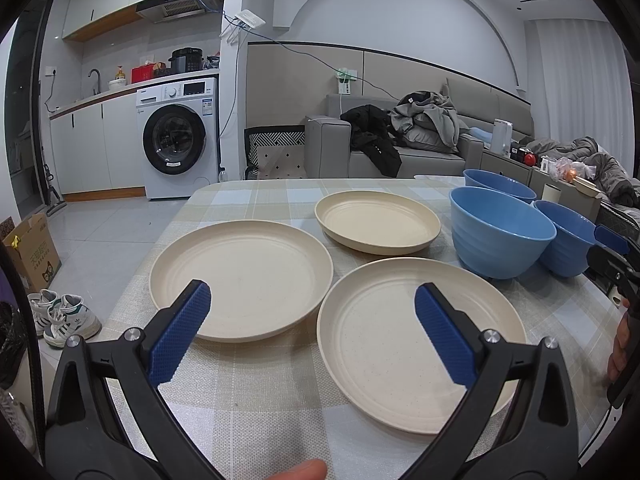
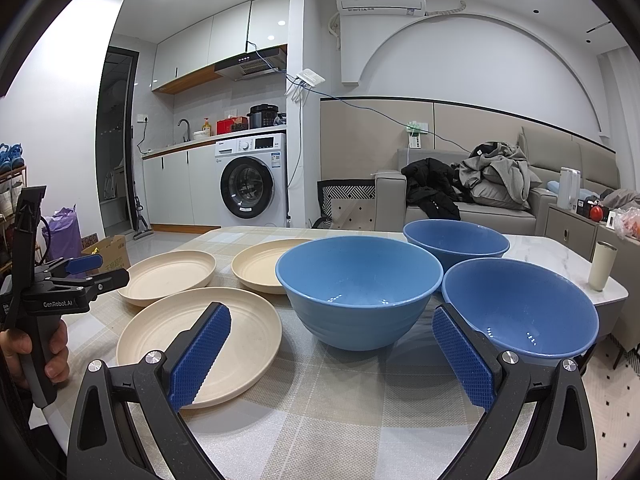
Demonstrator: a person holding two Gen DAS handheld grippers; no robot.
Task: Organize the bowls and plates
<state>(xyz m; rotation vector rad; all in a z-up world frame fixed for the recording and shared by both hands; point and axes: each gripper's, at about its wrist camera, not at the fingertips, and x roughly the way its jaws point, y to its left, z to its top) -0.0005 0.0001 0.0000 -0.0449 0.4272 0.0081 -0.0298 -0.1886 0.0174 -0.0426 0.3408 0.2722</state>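
- The left tool (image 1: 312, 312) is hovering low over the worktop (image 1: 256, 396) with its blue pads (image 1: 180, 336) spread wide, gripping nothing; one pad is lying over the left plate (image 1: 240, 276), the other over the near plate (image 1: 400, 352)
- The right tool (image 2: 332, 344) is also gaping wide and carrying nothing; its fingers are framing the middle bowl (image 2: 356, 296)
- Three cream plates are lying flat and separate on the checked cloth; the left plate and the near plate are sitting just beside each other, rims close; the far plate (image 1: 376, 224) is resting behind them, near the bowls
- Three blue bowls are standing upright to the right of the plates; the middle bowl is sitting nearest the plates; the right bowl (image 2: 520, 308) is standing just beside it; the far bowl (image 2: 456, 240) is standing behind both
- A cup (image 2: 600, 266) is standing on the bare marble corner of the worktop, right of the bowls
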